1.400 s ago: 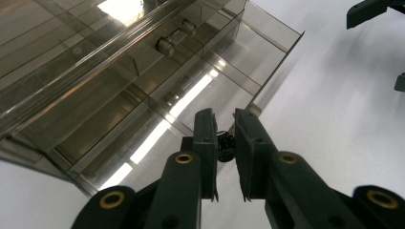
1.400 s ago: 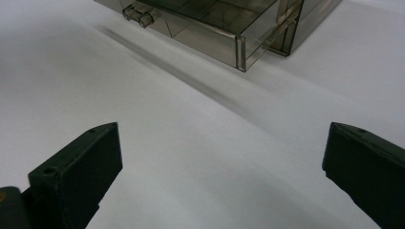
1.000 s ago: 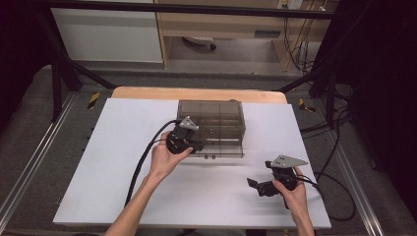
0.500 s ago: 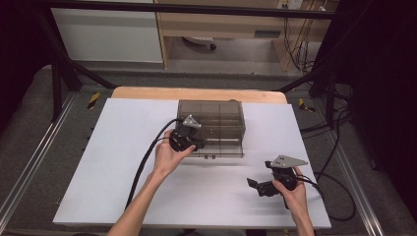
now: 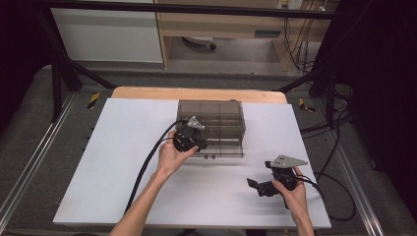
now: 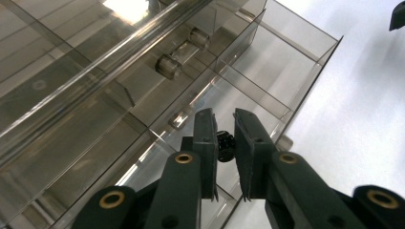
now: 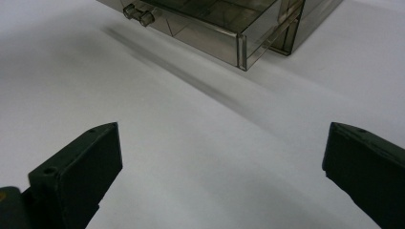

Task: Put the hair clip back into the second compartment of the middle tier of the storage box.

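We read no brand or writing anywhere. Our left claw [image 6: 224, 145] pinches a small black knurled piece [image 6: 225, 145] above the smoky clear drawer box [image 5: 216, 123], which sits mid-worktop [image 5: 118, 162] with its drawer pulled partly out. Our right claw [image 7: 222, 162] gapes wide, holding nothing.

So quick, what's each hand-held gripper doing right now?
Left hand-held gripper: shut on a small black object over the open drawer.
Right hand-held gripper: open, holding nothing.
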Available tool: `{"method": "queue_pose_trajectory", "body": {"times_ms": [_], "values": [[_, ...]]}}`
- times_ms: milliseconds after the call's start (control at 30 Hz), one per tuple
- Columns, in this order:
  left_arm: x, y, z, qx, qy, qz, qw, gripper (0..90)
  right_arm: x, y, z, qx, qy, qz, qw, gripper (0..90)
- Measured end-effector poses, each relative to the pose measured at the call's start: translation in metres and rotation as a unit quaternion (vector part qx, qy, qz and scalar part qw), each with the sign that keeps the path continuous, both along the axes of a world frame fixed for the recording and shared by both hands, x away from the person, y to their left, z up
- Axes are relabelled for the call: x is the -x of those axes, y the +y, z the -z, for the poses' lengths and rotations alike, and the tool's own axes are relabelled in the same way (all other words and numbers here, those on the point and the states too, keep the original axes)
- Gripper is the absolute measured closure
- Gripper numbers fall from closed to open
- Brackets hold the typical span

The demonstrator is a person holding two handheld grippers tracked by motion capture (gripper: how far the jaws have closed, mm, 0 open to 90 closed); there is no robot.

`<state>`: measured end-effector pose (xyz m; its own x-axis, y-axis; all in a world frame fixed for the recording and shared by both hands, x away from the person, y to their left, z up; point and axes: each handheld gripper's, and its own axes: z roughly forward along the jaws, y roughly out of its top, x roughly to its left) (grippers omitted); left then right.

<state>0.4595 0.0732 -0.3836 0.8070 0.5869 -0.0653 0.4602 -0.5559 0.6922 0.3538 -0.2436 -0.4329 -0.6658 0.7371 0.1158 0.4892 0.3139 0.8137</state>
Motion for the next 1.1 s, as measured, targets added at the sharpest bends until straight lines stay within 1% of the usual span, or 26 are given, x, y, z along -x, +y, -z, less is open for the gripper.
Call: {"method": "queue_pose_trajectory", "body": {"times_ms": [333,433,633,700,767,867,967,1100], "values": [[-0.002,-0.005,0.006,-0.005,0.01,0.007,0.9999,78.5,0.0,0.0,0.0,0.0,0.0,0.0,1.0,0.6],[-0.002,-0.005,0.007,-0.006,0.009,0.005,0.9999,76.8,0.0,0.0,0.0,-0.001,0.0,0.001,1.0,0.6],[0.002,-0.003,0.002,-0.002,0.004,0.004,1.0,64.7,0.0,0.0,0.0,-0.001,0.0,0.0,1.0,0.6],[0.004,-0.001,0.0,0.0,0.0,0.003,1.0,61.2,0.0,0.0,0.0,0.0,0.0,0.0,1.0,0.6],[0.006,0.001,-0.001,0.001,-0.004,0.003,1.0,55.8,0.0,0.0,0.0,0.0,-0.001,0.0,1.0,0.6],[0.01,0.004,-0.003,-0.009,-0.009,0.002,0.9999,47.1,0.0,0.0,0.0,-0.001,0.0,0.0,1.0,0.6],[0.014,0.01,-0.005,0.003,-0.01,-0.001,0.9999,41.3,0.0,0.001,0.0,-0.001,0.001,-0.001,1.0,0.6],[0.018,0.018,-0.008,0.003,-0.007,-0.001,1.0,29.3,0.0,0.001,0.001,-0.001,0.002,-0.001,1.0,0.6]]}}
